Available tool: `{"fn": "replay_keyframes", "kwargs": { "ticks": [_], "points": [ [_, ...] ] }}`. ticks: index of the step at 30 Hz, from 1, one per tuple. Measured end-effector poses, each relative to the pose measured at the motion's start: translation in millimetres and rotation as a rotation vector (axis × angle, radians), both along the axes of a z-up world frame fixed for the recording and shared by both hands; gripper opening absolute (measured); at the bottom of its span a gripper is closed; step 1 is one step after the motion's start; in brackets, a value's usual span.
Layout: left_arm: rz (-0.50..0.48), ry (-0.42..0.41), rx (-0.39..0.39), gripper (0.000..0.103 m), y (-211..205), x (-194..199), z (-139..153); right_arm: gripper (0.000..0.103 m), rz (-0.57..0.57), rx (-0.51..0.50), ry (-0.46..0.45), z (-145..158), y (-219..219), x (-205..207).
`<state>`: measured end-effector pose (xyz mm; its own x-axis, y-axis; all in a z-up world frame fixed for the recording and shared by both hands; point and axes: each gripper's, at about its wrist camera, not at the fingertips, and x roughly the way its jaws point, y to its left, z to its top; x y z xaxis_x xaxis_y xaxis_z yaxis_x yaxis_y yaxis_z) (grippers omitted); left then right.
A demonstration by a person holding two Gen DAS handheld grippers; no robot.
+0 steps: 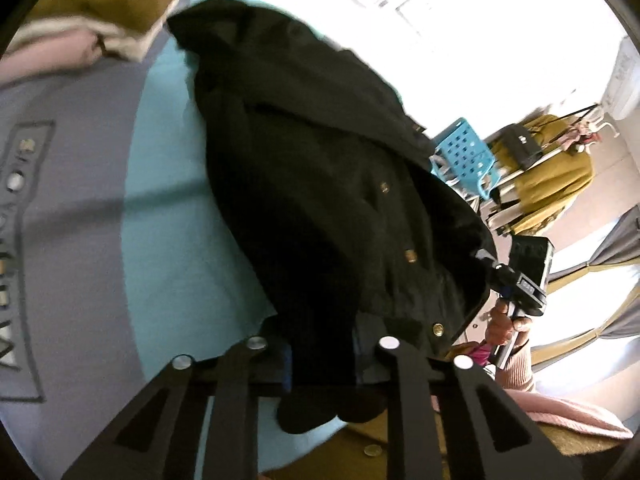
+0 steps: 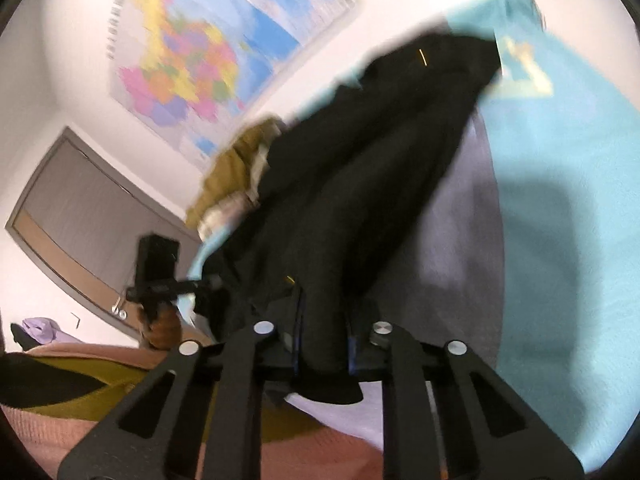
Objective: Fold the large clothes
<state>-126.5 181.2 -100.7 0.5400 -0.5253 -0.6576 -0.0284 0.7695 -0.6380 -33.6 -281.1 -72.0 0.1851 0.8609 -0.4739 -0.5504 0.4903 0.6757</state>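
Observation:
A large black coat (image 1: 320,184) with gold buttons lies stretched over a teal and grey bedspread (image 1: 160,184). My left gripper (image 1: 322,364) is shut on one edge of the black coat, the cloth bunched between its jaws. My right gripper (image 2: 322,344) is shut on another edge of the coat (image 2: 360,184). The right gripper shows in the left wrist view (image 1: 520,280) at the coat's far right side, held by a hand. The left gripper shows in the right wrist view (image 2: 160,276). Both views are motion-blurred.
A mustard and cream garment pile (image 1: 112,8) lies at the far end of the bed. A blue plastic stool (image 1: 466,156) and a rack with a mustard coat (image 1: 552,176) stand beside the bed. A wall map (image 2: 208,48) and a door (image 2: 80,216) are behind. Pink fabric (image 2: 120,420) lies close below the grippers.

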Motion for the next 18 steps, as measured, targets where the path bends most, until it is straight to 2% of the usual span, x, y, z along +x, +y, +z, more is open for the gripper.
{"fn": "replay_keyframes", "kwargs": {
  "ticks": [4,7,9,11,13,15,17,18],
  "points": [
    [0.017,-0.08,0.077,0.009,13.8,-25.5,34.9,0.014,-0.013,0.048,-0.102,39.6,-14.7,-21.0],
    [0.031,-0.133,0.094,0.006,23.2,-43.2,59.6,0.014,0.008,0.076,-0.161,61.4,-14.9,-38.9],
    [0.035,-0.144,0.098,0.006,26.4,-50.1,63.4,0.014,0.044,0.098,-0.172,65.7,-10.5,-48.3],
    [0.021,-0.117,0.088,0.006,27.1,-52.0,51.0,0.014,0.057,0.093,-0.149,57.4,-10.1,-50.9],
    [0.006,-0.05,0.061,0.006,26.2,-45.7,29.6,0.016,0.057,0.06,-0.077,36.1,-9.6,-47.5],
    [-0.008,0.008,0.04,0.008,27.3,-39.7,5.9,0.023,0.061,0.024,0.012,5.8,-10.4,-45.2],
    [-0.017,0.035,0.012,0.016,28.1,-35.8,-9.7,0.034,0.064,0.008,0.067,-13.6,-9.1,-45.1],
    [-0.024,0.031,-0.007,0.024,28.8,-34.7,-12.9,0.04,0.053,-0.019,0.093,-24.1,-8.9,-44.6]
  ]
}}
